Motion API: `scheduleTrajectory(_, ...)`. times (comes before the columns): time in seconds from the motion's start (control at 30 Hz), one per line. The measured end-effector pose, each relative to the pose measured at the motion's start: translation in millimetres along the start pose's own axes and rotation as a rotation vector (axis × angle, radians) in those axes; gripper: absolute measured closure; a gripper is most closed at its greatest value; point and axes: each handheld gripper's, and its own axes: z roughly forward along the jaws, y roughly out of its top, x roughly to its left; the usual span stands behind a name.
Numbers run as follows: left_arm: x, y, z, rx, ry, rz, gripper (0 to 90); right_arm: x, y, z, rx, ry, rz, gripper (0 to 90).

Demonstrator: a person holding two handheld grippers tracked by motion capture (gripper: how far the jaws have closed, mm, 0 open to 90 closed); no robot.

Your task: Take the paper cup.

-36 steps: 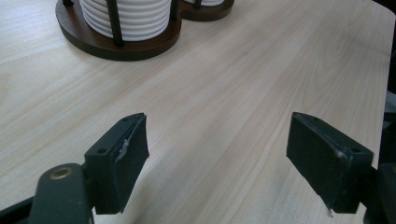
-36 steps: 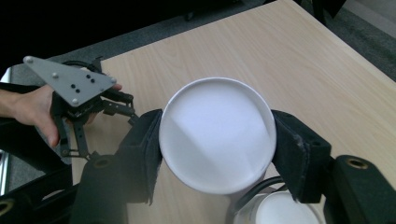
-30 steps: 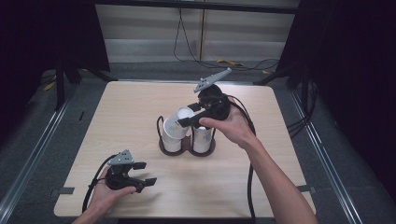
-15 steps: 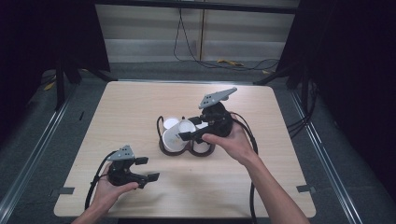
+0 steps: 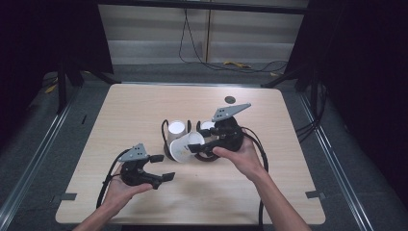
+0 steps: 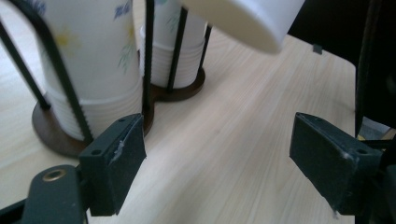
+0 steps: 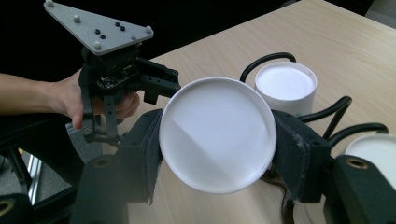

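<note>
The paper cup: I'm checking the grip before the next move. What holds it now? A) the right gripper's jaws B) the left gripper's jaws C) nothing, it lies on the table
A: the right gripper is shut on the paper cup, one jaw on each side; the left gripper stands open.

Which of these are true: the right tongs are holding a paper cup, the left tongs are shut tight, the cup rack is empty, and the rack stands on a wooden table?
1. The right tongs grip a white paper cup. True.
2. The left tongs are shut tight. False: their jaws stand wide apart with nothing between them.
3. The black wire cup rack with a brown base is empty. False: stacks of upside-down white paper cups sit in it.
4. The rack stands on a light wooden table. True.
5. The held cup stands upright. False: it lies tilted on its side above the table.
</note>
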Motion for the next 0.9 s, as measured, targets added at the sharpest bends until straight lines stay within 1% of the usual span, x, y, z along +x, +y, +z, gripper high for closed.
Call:
scheduleTrajectory(0.03,-1.6,4.3,1.9,-0.002,-0.006,0.008,18.1,-1.1,-4.3,-1.1,-0.01,0.003,0.012,38.6)
scheduleTrajectory(0.07,-2.6,5.9,2.7,-0.014,-0.017,0.006,18.0,-1.3,-6.6,-2.0,-0.016,-0.001,0.016,38.6)
scheduleTrajectory(0.1,-2.6,5.9,2.7,-0.014,-0.017,0.006,18.0,-1.3,-6.6,-2.0,-0.016,-0.001,0.016,38.6)
scheduleTrajectory(0.17,-3.9,9.5,4.0,-0.034,-0.019,0.013,17.6,-1.1,-13.5,-4.7,-0.039,0.01,0.031,38.6)
scheduleTrajectory(0.2,-3.6,9.4,4.9,-0.04,-0.023,0.008,16.8,-1.2,-16.0,-5.4,-0.044,0.014,0.036,38.6)
scheduleTrajectory(0.27,-3.1,9.0,5.5,-0.034,-0.029,0.006,16.1,-1.1,-18.6,-5.8,-0.05,0.015,0.041,38.6)
scheduleTrajectory(0.3,-3.3,8.4,5.9,-0.034,-0.039,0.005,16.1,-0.9,-21.0,-6.3,-0.057,0.019,0.048,38.6)
scheduleTrajectory(0.33,-4.0,7.7,5.7,-0.041,-0.032,0.014,16.8,-1.0,-25.9,-6.6,-0.081,0.028,0.065,38.6)
scheduleTrajectory(0.37,-4.9,7.7,4.4,-0.054,-0.026,0.021,17.0,-1.5,-28.3,-6.2,-0.088,0.037,0.069,38.6)
scheduleTrajectory(0.4,-4.9,7.7,4.4,-0.054,-0.026,0.021,17.3,-1.6,-30.6,-5.6,-0.089,0.035,0.072,38.6)
scheduleTrajectory(0.43,-5.3,7.5,3.0,-0.072,-0.029,0.015,17.3,-1.9,-32.7,-4.7,-0.091,0.035,0.076,38.6)
scheduleTrajectory(0.47,-4.8,7.0,2.0,-0.076,-0.034,0.013,17.2,-2.4,-34.9,-4.0,-0.096,0.038,0.083,38.6)
scheduleTrajectory(0.53,-5.4,6.2,2.2,-0.075,-0.039,0.012,18.1,-2.7,-39.3,-2.8,-0.105,0.043,0.09,38.6)
scheduleTrajectory(0.57,-5.7,4.3,2.9,-0.067,-0.041,0.023,18.9,-2.8,-41.7,-2.0,-0.107,0.047,0.096,38.6)
scheduleTrajectory(0.6,-5.7,4.3,2.9,-0.067,-0.041,0.023,20.1,-2.8,-41.7,-2.0,-0.107,0.047,0.096,38.6)
scheduleTrajectory(0.63,-6.4,2.4,4.3,-0.06,-0.039,0.013,19.8,-2.8,-46.8,0.9,-0.105,0.056,0.102,38.6)
scheduleTrajectory(0.7,-7.1,1.0,5.5,-0.055,-0.039,0.006,18.2,-3.0,-51.8,3.5,-0.107,0.071,0.116,38.6)
scheduleTrajectory(0.73,-7.1,1.0,5.5,-0.055,-0.039,0.006,18.5,-3.0,-51.8,3.5,-0.107,0.071,0.116,38.6)
scheduleTrajectory(0.77,-8.2,0.1,5.7,-0.054,-0.04,0.017,18.7,-3.2,-56.4,5.3,-0.111,0.08,0.123,38.6)
scheduleTrajectory(0.9,-8.4,-0.1,6.3,-0.058,-0.044,0.016,18.7,-2.8,-61.0,4.9,-0.131,0.091,0.127,38.6)
